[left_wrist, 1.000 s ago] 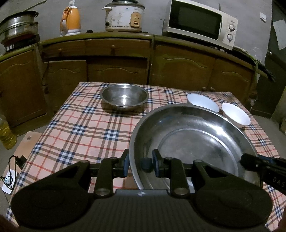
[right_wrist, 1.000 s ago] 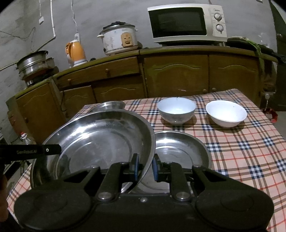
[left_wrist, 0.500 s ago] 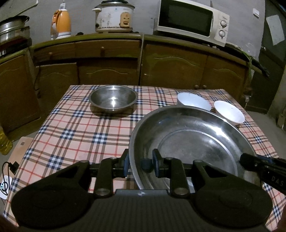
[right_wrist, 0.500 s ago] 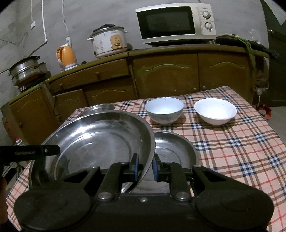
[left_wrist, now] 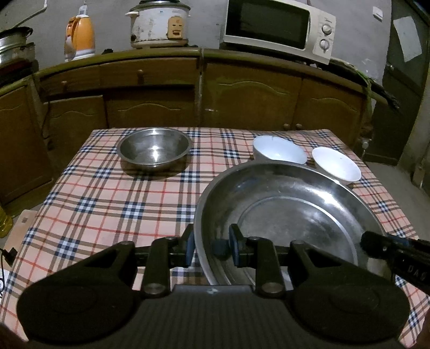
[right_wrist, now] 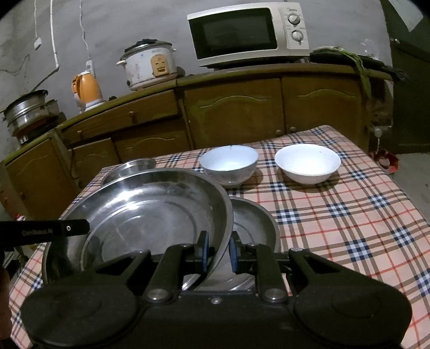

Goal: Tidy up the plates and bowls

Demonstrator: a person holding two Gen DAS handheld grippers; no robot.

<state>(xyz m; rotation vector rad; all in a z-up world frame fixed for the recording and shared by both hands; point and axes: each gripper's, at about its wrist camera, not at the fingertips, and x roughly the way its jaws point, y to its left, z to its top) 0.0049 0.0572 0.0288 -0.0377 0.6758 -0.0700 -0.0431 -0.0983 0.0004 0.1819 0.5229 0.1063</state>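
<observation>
A wide steel basin (left_wrist: pixel 290 214) hangs between both hands over the plaid table (left_wrist: pixel 107 204). My left gripper (left_wrist: pixel 212 245) is shut on its left rim. My right gripper (right_wrist: pixel 219 249) is shut on its right rim, and the basin (right_wrist: pixel 145 214) tilts over a smaller steel plate (right_wrist: pixel 252 222) that lies on the cloth under that edge. A small steel bowl (left_wrist: pixel 154 149) stands at the far left of the table. Two white bowls (right_wrist: pixel 228 163) (right_wrist: pixel 307 162) sit side by side at the far right.
Wooden cupboards (left_wrist: pixel 242 99) run behind the table and carry a microwave (left_wrist: pixel 279 26), a rice cooker (left_wrist: pixel 158 24) and an orange kettle (left_wrist: pixel 80 37). Steel pots (right_wrist: pixel 27 112) stand on a burner at the far left. The table's right side (right_wrist: pixel 362 228) shows bare cloth.
Both grippers have carried the basin a little to the right; the bowls and cupboards slide left in both views. The grips on the rim are unchanged.
</observation>
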